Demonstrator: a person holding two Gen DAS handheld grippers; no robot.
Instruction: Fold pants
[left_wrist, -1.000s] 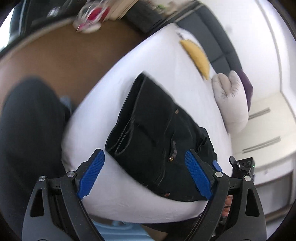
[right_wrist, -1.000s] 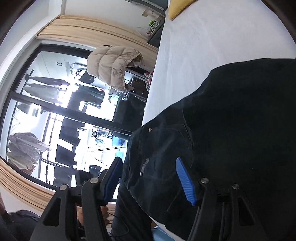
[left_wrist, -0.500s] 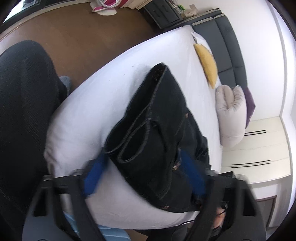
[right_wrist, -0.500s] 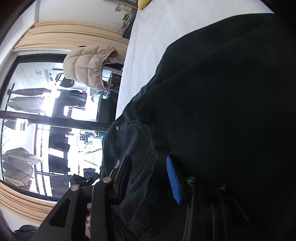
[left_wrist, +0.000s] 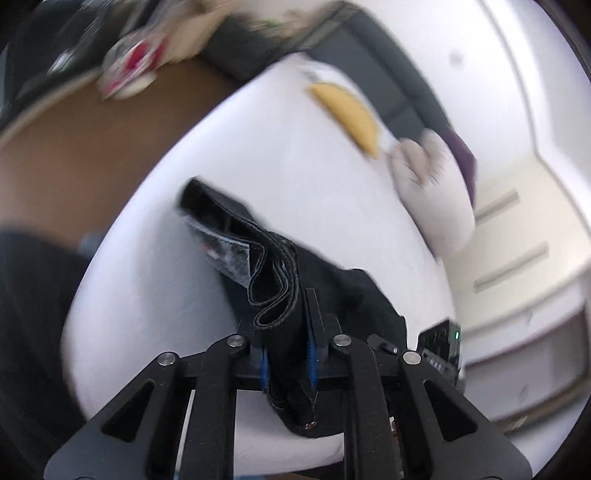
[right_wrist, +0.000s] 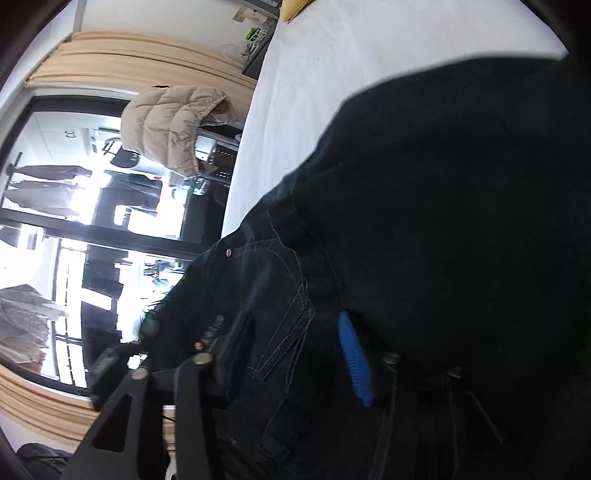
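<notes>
Black denim pants (left_wrist: 332, 288) lie bunched on a white bed (left_wrist: 258, 155). My left gripper (left_wrist: 286, 354) is shut on a thick fold of the waistband, which loops up just above the blue pads. In the right wrist view the pants (right_wrist: 443, 221) fill most of the frame. My right gripper (right_wrist: 295, 354) has closed in on the denim near a stitched pocket; one blue pad (right_wrist: 354, 358) shows, the other finger is half buried in cloth. The view is blurred on the left.
A yellow cushion (left_wrist: 351, 114) and a pale plush pillow (left_wrist: 432, 192) lie at the bed's far end by a dark headboard. Brown floor (left_wrist: 74, 140) lies left of the bed. A beige puffer jacket (right_wrist: 173, 125) hangs by a large window.
My left gripper went from wide open to shut on the waistband and lifted a fold. My right gripper narrowed onto the denim near the pocket.
</notes>
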